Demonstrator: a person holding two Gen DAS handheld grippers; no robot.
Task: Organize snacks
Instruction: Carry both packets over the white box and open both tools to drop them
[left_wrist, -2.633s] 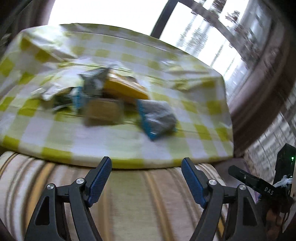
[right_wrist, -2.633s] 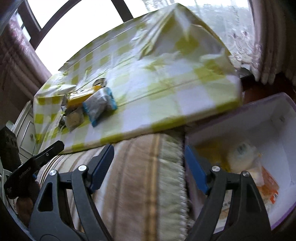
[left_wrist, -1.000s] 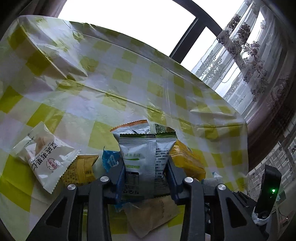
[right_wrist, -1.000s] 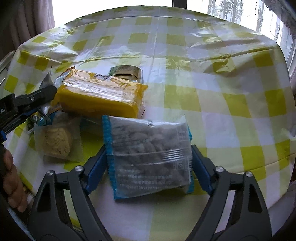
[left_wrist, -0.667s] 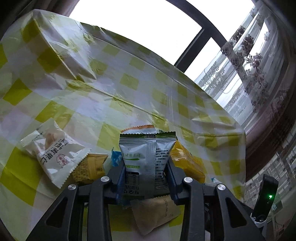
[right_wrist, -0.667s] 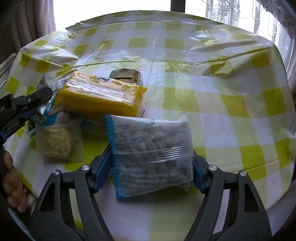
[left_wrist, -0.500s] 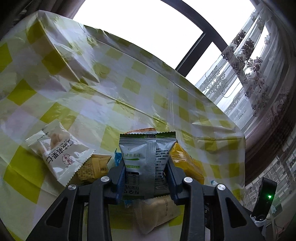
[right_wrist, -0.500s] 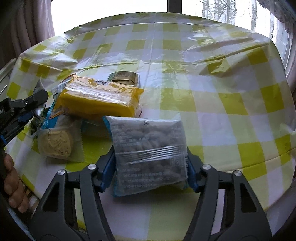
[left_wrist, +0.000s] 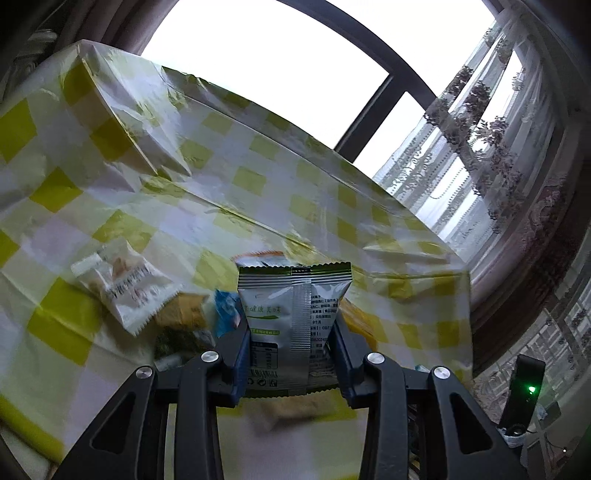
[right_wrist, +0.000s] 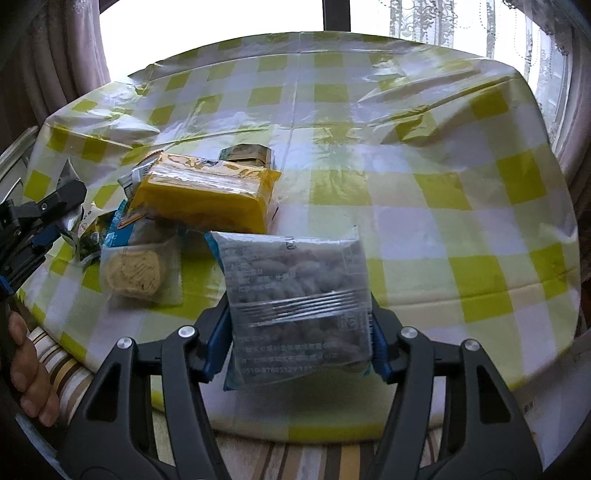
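My left gripper (left_wrist: 291, 354) is shut on a silver and green snack packet (left_wrist: 291, 317) and holds it upright above the pile. My right gripper (right_wrist: 295, 339) is shut on a clear blue-edged bag of nuts (right_wrist: 295, 299), lifted off the yellow checked tablecloth (right_wrist: 424, 206). On the table lie a yellow wrapped pack (right_wrist: 207, 192), a clear packet with a round cookie (right_wrist: 138, 271) and a white packet (left_wrist: 125, 284). The left gripper shows at the left edge of the right wrist view (right_wrist: 33, 225).
A small yellow packet (left_wrist: 184, 314) and a blue wrapper (left_wrist: 227, 310) lie beside the white packet. A dark box (right_wrist: 247, 153) sits behind the yellow pack. A striped cushion (right_wrist: 74, 373) borders the table's near edge. Windows and curtains (left_wrist: 498, 129) stand behind the table.
Both grippers closed on their packets and have lifted them up and back from the pile. The nut bag has left the tablecloth.
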